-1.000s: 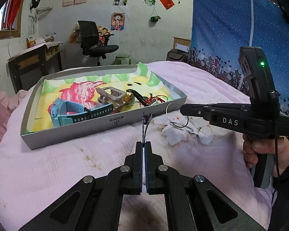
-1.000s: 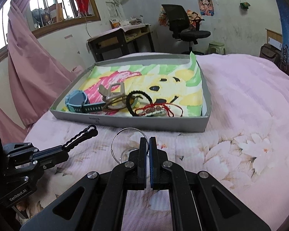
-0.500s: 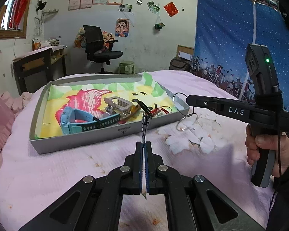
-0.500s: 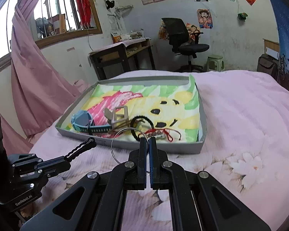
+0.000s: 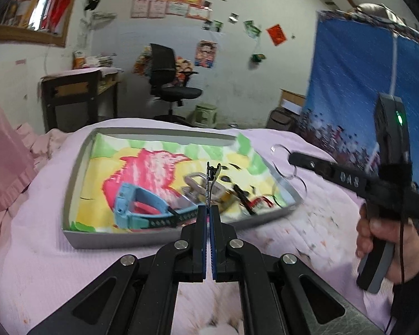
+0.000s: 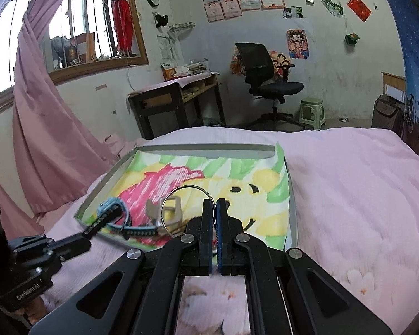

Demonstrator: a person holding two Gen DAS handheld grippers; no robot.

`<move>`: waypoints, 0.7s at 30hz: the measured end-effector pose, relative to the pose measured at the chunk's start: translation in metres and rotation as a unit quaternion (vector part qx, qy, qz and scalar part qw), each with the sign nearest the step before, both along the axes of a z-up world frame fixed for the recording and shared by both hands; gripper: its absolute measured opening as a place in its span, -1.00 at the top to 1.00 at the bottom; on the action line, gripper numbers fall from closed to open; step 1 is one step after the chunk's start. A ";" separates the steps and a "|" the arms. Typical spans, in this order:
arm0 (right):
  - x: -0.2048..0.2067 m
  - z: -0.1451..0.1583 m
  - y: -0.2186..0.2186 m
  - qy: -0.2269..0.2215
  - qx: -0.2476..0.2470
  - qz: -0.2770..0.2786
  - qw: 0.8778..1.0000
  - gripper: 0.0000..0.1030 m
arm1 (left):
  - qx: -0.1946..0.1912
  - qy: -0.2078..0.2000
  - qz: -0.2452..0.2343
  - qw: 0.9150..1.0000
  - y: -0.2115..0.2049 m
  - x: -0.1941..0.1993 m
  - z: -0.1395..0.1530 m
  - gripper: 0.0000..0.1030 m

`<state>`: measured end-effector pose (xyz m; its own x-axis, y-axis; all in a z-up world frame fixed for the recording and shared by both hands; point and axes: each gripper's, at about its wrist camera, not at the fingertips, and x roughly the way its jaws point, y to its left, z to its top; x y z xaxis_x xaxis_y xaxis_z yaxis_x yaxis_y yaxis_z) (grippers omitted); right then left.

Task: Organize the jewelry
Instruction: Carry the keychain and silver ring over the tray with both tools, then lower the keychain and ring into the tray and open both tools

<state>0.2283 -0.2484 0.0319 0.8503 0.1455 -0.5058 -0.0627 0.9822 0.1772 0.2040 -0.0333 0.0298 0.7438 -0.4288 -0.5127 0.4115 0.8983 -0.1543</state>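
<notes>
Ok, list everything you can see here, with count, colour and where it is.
Tray: one, grey, on the bed.
Cloth: one, green, yellow and pink, lining the tray.
Watch: one, light blue, in the tray.
Bed: one, pink.
Chair: one, black, by the wall.
Stool: one, green, beside the chair.
Desk: one, dark, under the window.
Clip: one, black, in the left claw.
Ring: one, silver, in the right claw.
</notes>
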 end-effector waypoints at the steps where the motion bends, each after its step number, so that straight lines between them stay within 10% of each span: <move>1: 0.002 -0.002 0.001 0.002 -0.001 -0.002 1.000 0.95 | -0.003 0.004 0.008 1.000 0.001 0.006 -0.001 0.95; 21: 0.047 -0.059 0.009 0.088 0.003 -0.013 0.996 0.95 | -0.011 0.079 0.035 0.996 0.011 0.047 -0.033 0.95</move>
